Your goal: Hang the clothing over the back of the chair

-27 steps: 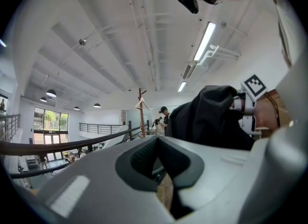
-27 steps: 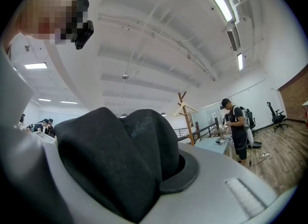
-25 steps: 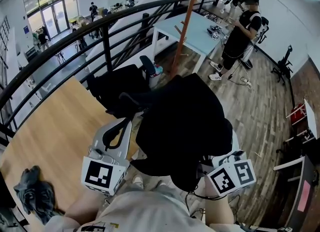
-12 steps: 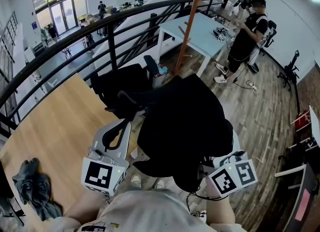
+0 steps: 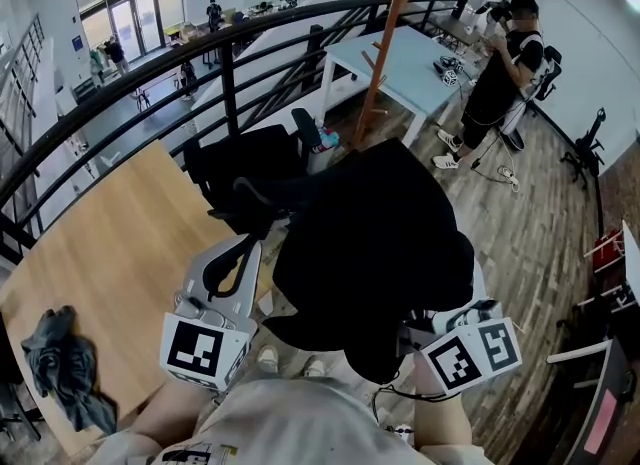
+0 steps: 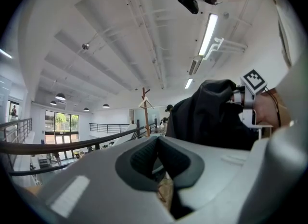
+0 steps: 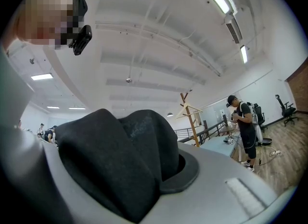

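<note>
The black garment (image 5: 375,243) hangs bunched in front of me, and my right gripper (image 5: 432,331) is shut on its lower right edge. In the right gripper view the fabric (image 7: 115,155) bulges out from between the jaws of the right gripper (image 7: 149,184). My left gripper (image 5: 243,248) is at the garment's left side, apart from the cloth. Its pads (image 6: 144,158) meet with nothing between them. The black office chair (image 5: 240,168) stands just beyond, partly hidden by the garment.
A wooden table (image 5: 110,253) at the left carries a crumpled dark cloth (image 5: 60,368). A black railing (image 5: 150,63) curves behind the chair. Farther off are a light blue table (image 5: 420,63), a wooden coat stand (image 5: 385,43) and a standing person (image 5: 500,73).
Both grippers and the garment have drifted slightly toward the chair. The right gripper's hold on the cloth is the same, and the left gripper's jaws have not changed.
</note>
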`<action>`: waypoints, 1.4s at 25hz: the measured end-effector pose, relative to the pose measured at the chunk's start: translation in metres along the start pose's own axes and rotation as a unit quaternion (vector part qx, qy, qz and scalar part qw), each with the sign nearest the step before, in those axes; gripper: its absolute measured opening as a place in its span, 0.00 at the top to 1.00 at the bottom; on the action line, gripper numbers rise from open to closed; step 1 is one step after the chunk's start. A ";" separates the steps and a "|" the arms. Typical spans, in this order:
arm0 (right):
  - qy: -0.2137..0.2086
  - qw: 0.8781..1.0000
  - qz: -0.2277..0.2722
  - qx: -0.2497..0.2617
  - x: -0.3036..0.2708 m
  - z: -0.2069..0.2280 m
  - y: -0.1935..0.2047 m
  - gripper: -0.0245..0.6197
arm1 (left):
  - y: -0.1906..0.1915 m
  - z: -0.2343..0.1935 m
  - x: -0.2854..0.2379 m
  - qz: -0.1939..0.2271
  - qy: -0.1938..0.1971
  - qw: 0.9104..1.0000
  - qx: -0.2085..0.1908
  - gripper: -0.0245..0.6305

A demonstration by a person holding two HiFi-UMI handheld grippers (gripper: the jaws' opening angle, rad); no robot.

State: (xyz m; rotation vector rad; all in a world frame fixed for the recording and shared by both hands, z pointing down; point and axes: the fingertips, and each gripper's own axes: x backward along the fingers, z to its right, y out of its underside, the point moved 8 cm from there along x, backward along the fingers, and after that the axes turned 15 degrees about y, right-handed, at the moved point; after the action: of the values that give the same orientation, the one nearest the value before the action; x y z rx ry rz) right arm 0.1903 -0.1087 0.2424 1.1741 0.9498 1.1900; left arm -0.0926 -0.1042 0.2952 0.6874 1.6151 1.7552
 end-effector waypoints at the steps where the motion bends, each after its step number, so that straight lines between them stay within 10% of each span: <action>1: -0.001 1.000 0.003 -0.001 -0.002 0.000 -0.003 0.90 | -0.002 0.000 -0.001 0.001 -0.002 1.000 -0.002 0.96; 18: -0.029 0.997 0.071 -0.010 -0.049 -0.029 -0.072 0.89 | -0.060 -0.039 -0.004 0.065 -0.039 0.996 -0.049 0.96; 35: -0.044 0.998 0.042 0.007 -0.118 -0.063 -0.055 0.89 | -0.036 -0.081 -0.018 0.046 -0.042 0.997 -0.033 0.96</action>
State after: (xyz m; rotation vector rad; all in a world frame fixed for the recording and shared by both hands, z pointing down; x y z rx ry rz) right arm 0.1201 -0.2139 0.1724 1.2782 0.8510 1.1900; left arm -0.1375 -0.1689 0.2517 0.8047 1.4828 1.8112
